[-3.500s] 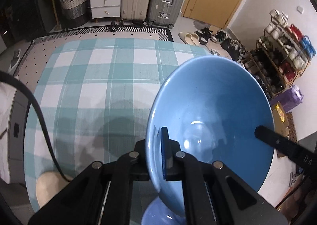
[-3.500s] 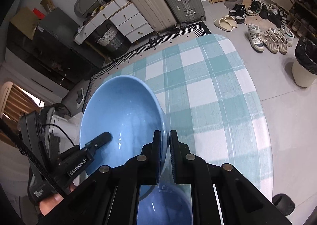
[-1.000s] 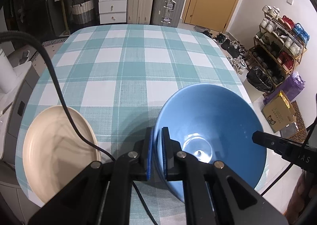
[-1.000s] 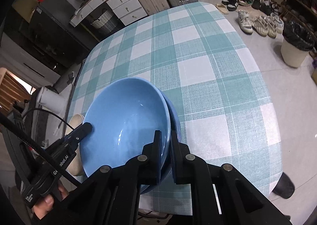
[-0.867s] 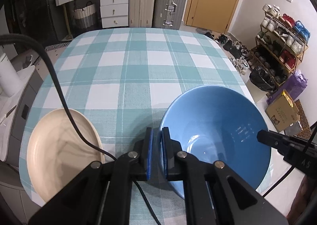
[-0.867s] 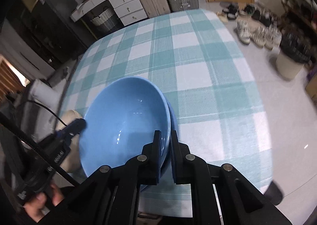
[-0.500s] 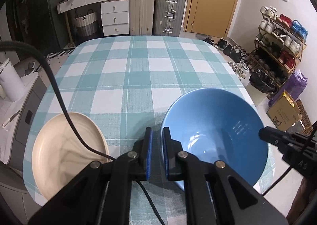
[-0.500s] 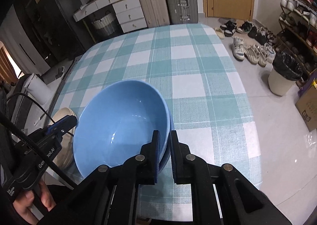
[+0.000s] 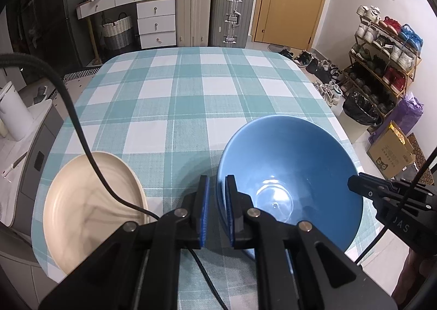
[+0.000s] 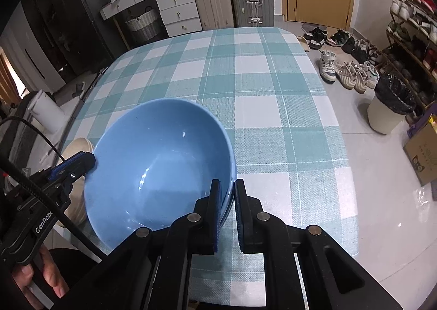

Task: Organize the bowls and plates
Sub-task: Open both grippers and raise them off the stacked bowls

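Observation:
A blue bowl [image 9: 289,173] [image 10: 161,162] sits level, nested in a second blue bowl [image 9: 250,254] whose edge peeks out underneath, near the front edge of the checked table [image 9: 191,91]. My left gripper [image 9: 217,183] is shut on its left rim, one finger inside the bowl and one outside. On the opposite rim my right gripper [image 10: 226,183] is shut as well, and its tip shows in the left wrist view. A cream plate [image 9: 90,200] [image 10: 79,146] lies flat to the left of the bowls, partly behind a black cable [image 9: 82,132].
The table [image 10: 259,78] ends close behind the bowls and to their right. On the floor to the right are a bin [image 10: 387,108], shoes [image 10: 344,69] and a cardboard box [image 9: 390,151]. Suitcases [image 9: 213,9] stand beyond the far edge. A person's hand [image 10: 46,274] holds the left gripper.
The blue bowl, earlier held tilted above the lower bowl, has come down level into it. Both grippers stay on its rim; the left jaws look slightly wider apart.

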`<move>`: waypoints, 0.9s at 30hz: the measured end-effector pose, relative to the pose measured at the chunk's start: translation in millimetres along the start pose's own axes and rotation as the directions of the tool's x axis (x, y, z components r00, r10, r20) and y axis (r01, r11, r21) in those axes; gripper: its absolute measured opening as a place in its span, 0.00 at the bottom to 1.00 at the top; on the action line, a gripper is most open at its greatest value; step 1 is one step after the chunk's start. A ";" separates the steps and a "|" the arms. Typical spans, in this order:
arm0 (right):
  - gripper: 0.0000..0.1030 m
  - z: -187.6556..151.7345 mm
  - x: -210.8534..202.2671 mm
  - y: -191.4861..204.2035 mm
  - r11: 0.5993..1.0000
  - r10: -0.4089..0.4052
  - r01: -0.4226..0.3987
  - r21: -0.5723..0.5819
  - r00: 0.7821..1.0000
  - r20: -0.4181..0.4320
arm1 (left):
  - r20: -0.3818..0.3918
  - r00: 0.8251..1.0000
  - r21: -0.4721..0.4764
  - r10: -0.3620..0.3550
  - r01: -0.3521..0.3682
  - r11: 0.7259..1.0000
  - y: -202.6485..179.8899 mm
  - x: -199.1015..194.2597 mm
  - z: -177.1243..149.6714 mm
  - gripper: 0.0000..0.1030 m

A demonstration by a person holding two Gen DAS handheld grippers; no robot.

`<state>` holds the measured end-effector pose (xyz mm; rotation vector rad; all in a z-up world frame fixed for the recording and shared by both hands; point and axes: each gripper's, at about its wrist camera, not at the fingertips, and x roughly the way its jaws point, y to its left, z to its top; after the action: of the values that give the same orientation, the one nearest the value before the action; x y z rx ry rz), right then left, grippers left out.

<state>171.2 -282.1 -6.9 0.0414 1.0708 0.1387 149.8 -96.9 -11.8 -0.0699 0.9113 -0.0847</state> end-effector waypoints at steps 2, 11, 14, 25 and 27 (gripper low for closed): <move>0.09 0.9 0.3 0.2 1.000 -0.003 0.003 -0.005 1.000 -0.008 | -0.002 1.000 0.003 0.001 -0.001 1.000 -0.7 -0.1 -0.1 0.09; 0.30 -0.1 -23.2 -12.8 0.997 0.033 -0.037 0.062 0.997 0.074 | 0.015 1.000 -0.019 -0.014 0.014 1.000 5.0 -10.3 1.7 0.28; 0.35 -6.3 -35.5 -10.6 0.997 0.052 -0.059 0.048 0.990 0.132 | 0.033 0.999 -0.035 -0.033 0.034 0.999 7.0 -18.8 2.3 0.46; 0.70 -39.2 -76.1 10.3 0.995 0.079 -0.097 0.036 0.939 0.334 | 0.079 0.996 0.003 -0.049 0.049 0.999 1.4 -48.0 -11.6 0.46; 0.71 -46.1 -83.8 15.0 0.994 0.090 -0.105 0.021 0.928 0.362 | 0.096 0.994 -0.004 -0.052 0.053 0.999 2.8 -55.6 -14.4 0.46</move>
<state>89.9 -279.9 45.5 0.1516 0.7035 0.1916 104.7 -88.7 22.8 -0.1030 0.8144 -0.1262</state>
